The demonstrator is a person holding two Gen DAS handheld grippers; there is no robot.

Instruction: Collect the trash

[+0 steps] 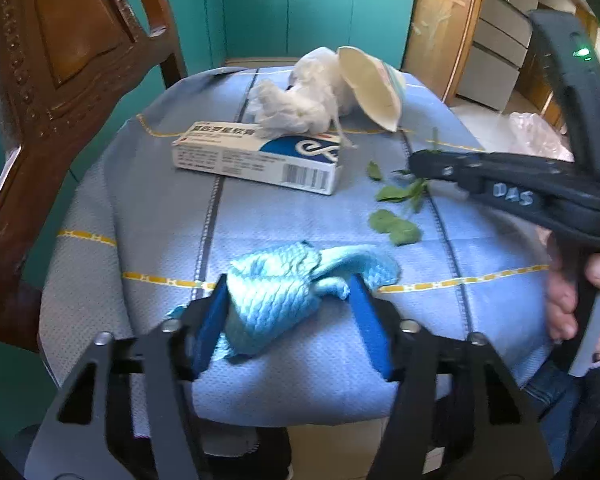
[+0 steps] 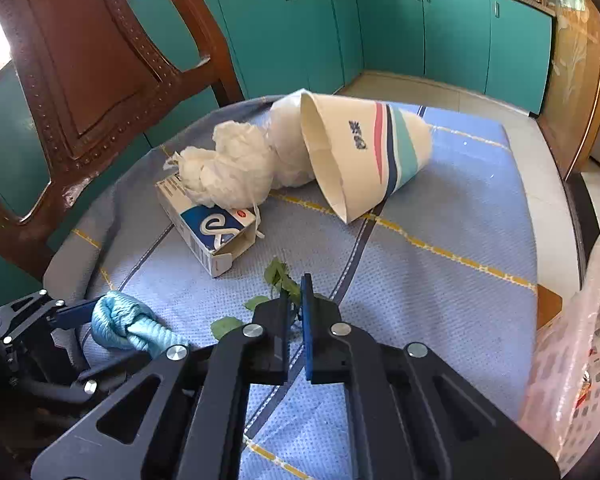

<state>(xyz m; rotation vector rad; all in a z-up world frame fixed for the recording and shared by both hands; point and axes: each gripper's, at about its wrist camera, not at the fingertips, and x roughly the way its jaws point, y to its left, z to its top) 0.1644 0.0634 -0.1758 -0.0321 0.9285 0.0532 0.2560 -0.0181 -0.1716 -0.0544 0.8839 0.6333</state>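
Left wrist view: the left claw point(image 1: 288, 312) stands partly open around a crumpled light-blue cloth point(image 1: 288, 288) lying on the near part of the tabletop point(image 1: 140, 216), which is covered with a blue cloth crossed by yellow and grey lines. The left blue pad point(image 1: 210, 320) touches the cloth; the right pad stands just clear of it, so this is not a full grip. Beyond lie one white-and-blue carton point(image 1: 256, 160), one wad of white tissue point(image 1: 296, 100) resting partly on it, and one crushed paper cup point(image 1: 374, 88) on its side behind the tissue. Four or so green leaves point(image 1: 396, 216) are scattered to the right. The right claw point(image 1: 420, 160) reaches in from the right with its tip at the leaves, and a person's hand point(image 1: 568, 300) on its handle shows only here. A carved wooden chair back point(image 1: 72, 80) rises at the left.

Right wrist view: the right claw point(image 2: 296, 300) is closed, its two pads nearly together, pinching a leafy stem point(image 2: 280, 276). This view alone shows the carton's open end flap point(image 2: 236, 252), the cup's red, navy and teal stripes point(image 2: 392, 148), and a clear plastic bag point(image 2: 580, 340) at the right edge. The left claw point(image 2: 84, 312) appears at the lower left against the cloth point(image 2: 120, 328).
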